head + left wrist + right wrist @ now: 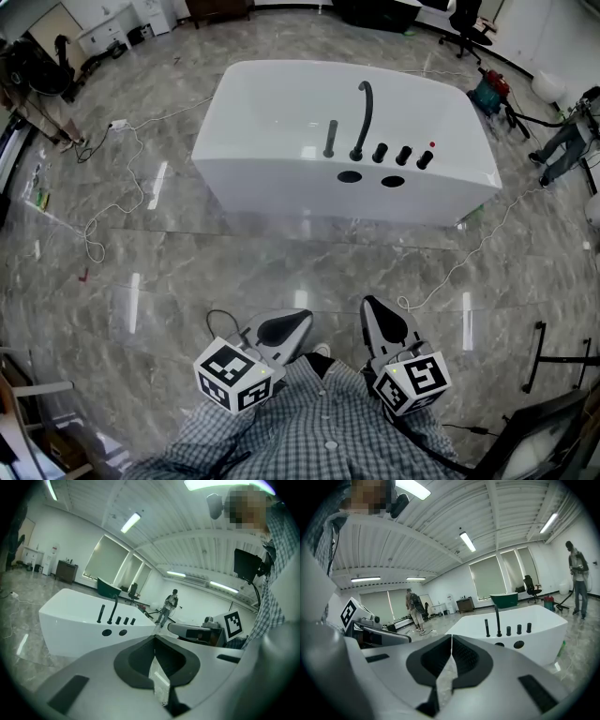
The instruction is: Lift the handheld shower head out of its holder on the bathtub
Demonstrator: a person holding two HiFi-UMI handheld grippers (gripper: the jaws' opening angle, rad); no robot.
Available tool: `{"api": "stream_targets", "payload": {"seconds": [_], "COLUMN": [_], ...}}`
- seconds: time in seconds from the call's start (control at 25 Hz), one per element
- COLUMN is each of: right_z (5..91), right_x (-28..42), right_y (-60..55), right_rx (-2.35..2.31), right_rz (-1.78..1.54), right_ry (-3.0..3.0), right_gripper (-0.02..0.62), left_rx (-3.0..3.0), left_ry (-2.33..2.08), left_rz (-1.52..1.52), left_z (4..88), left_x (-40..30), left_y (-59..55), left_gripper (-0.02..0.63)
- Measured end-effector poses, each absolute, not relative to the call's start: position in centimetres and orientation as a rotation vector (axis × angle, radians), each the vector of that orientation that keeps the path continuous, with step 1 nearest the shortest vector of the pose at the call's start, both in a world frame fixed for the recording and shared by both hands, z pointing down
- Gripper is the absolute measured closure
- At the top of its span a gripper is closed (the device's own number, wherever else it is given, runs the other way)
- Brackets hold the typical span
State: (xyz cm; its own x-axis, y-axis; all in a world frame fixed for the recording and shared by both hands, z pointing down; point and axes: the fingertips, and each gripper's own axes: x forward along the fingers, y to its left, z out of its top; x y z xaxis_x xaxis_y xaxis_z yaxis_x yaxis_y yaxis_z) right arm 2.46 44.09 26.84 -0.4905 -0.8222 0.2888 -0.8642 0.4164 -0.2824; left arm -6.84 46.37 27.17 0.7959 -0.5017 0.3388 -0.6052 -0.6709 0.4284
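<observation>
White bathtub (281, 141) out on the grey marble floor (281, 267), far from the person and well apart from both grippers. On its near deck the handheld shower head (330, 139) stands upright in its holder, a slim black stick just left of the tall curved spout (362, 112). Three black knobs (403, 155) line up to the right of the spout, and two dark round holes (350, 175) show in the tub's near wall below them.

Down at the near edge, the left gripper (286, 328) and right gripper (382, 319) hang side by side in front of the person's checked shirt (323, 427), both pointing toward the tub. In the left gripper view the jaws are pressed together tip to tip, with nothing between them. Same story in the right gripper view: jaws closed, gripping nothing. A white cable (139, 183) trails across the floor left of the tub.
</observation>
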Motion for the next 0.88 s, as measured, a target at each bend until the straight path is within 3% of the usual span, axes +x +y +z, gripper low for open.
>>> {"api": "stream_targets", "payload": {"seconds": [0.88], "right_z": [27.7], "right_x": [7.6], "right_y": [45.4], "right_rx": [1.516], "right_rz": [0.582], "right_ry": [-2.568], "right_gripper": [0.577], "left_rx": [2.435], "left_ry": [-0.884], "left_rz": [0.234], "left_z": [27.6], "left_x": [-2.8], "left_y": [47.0], "left_gripper": [0.597]}}
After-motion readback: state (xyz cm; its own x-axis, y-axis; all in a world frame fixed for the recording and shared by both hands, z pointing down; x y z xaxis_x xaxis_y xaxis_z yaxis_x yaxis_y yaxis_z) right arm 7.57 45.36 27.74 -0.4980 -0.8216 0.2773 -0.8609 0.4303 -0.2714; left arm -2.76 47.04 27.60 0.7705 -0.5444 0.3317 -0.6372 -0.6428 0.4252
